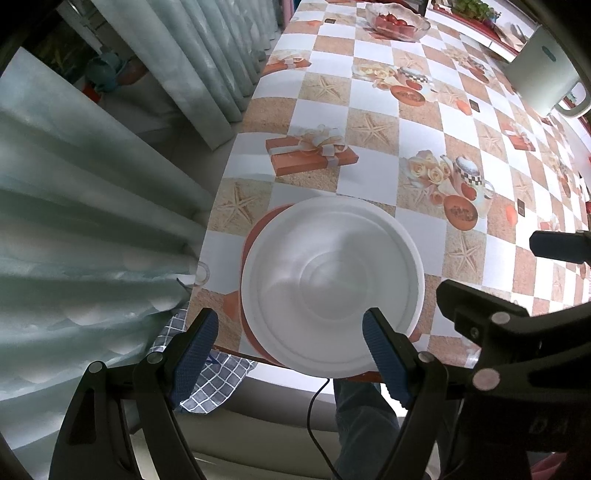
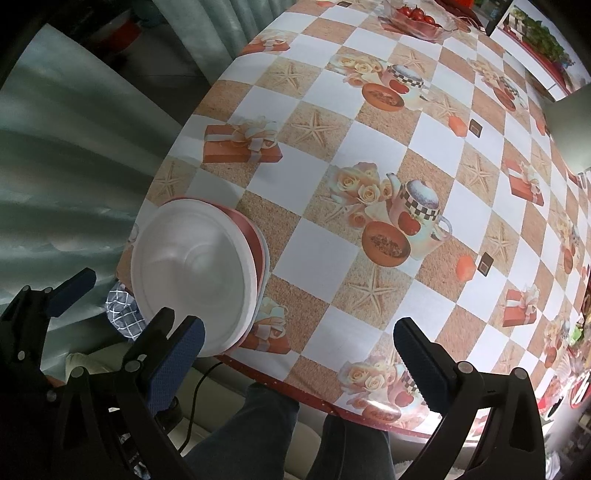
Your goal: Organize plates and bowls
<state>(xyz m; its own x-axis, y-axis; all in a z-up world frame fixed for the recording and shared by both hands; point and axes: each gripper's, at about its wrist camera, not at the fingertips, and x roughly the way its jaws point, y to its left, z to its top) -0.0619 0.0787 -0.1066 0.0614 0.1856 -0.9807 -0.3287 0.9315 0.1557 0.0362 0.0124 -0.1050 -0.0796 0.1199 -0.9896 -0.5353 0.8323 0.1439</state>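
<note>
A white bowl point(image 1: 328, 284) sits on top of a stack with a red plate point(image 1: 258, 236) under it, at the near left corner of the table. The stack also shows in the right wrist view, the white bowl point(image 2: 192, 269) above the red plate point(image 2: 256, 240). My left gripper point(image 1: 290, 332) is open and empty, its fingers wide apart just above the bowl's near rim. My right gripper point(image 2: 299, 350) is open and empty, hovering over the table's near edge, to the right of the stack.
The table has a checked oilcloth point(image 1: 373, 147) with printed gifts, starfish and teapots. A glass bowl of tomatoes point(image 1: 397, 20) stands at the far end. A white jug point(image 1: 543, 74) stands at the far right. Grey curtains point(image 1: 92, 221) hang left.
</note>
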